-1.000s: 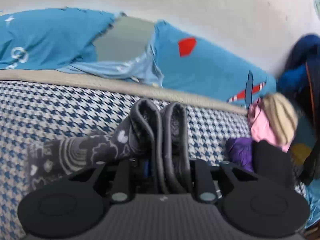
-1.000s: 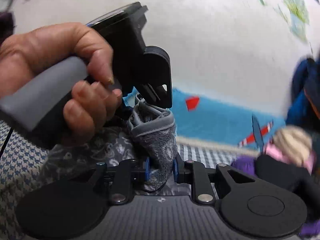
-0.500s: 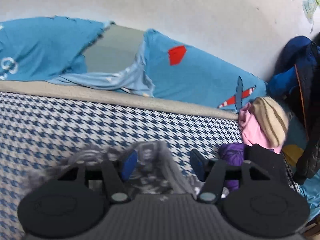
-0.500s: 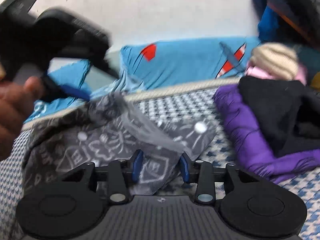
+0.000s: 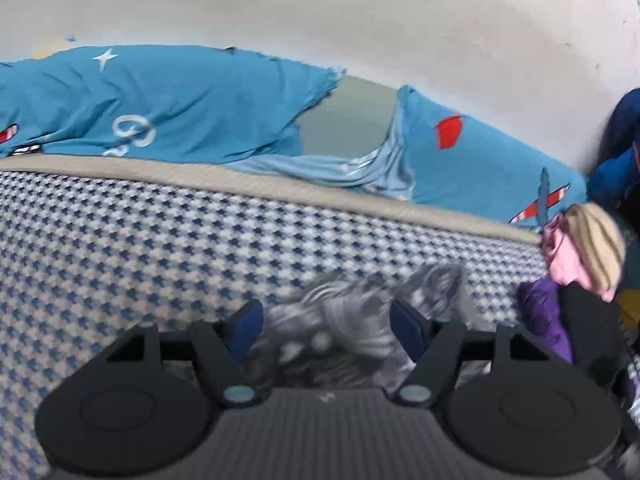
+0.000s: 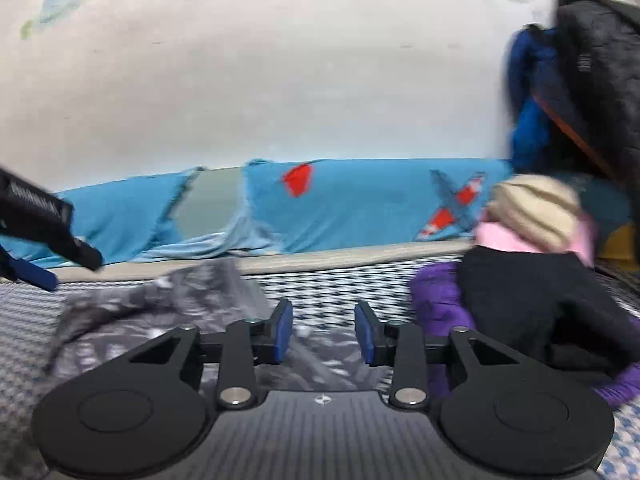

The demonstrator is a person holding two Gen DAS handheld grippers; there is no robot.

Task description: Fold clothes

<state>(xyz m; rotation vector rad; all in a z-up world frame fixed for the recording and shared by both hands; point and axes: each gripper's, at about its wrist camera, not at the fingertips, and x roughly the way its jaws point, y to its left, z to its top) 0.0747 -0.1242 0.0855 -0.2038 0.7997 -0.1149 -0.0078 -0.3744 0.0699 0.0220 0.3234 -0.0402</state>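
A grey patterned garment (image 5: 352, 320) lies crumpled on the blue-and-white houndstooth bed cover (image 5: 140, 248), blurred by motion. My left gripper (image 5: 326, 326) is open above it, blue pads wide apart, the cloth lying loose between and beyond them. In the right wrist view the same grey garment (image 6: 160, 304) spreads to the left and under my right gripper (image 6: 323, 332), which is open with nothing held. Part of the left gripper (image 6: 44, 228) shows at the left edge of the right wrist view.
A pile of clothes sits to the right: a purple garment (image 6: 436, 300), a black one (image 6: 532, 296), a pink one (image 6: 504, 238) and a beige striped piece (image 6: 536, 208). A blue printed sheet (image 5: 180, 108) runs along the wall. Dark blue and black jackets (image 6: 560, 92) hang at the far right.
Both grippers were shut on the grey garment a second ago; both have opened and let it drop onto the bed cover. The right gripper has swung right, towards the clothes pile.
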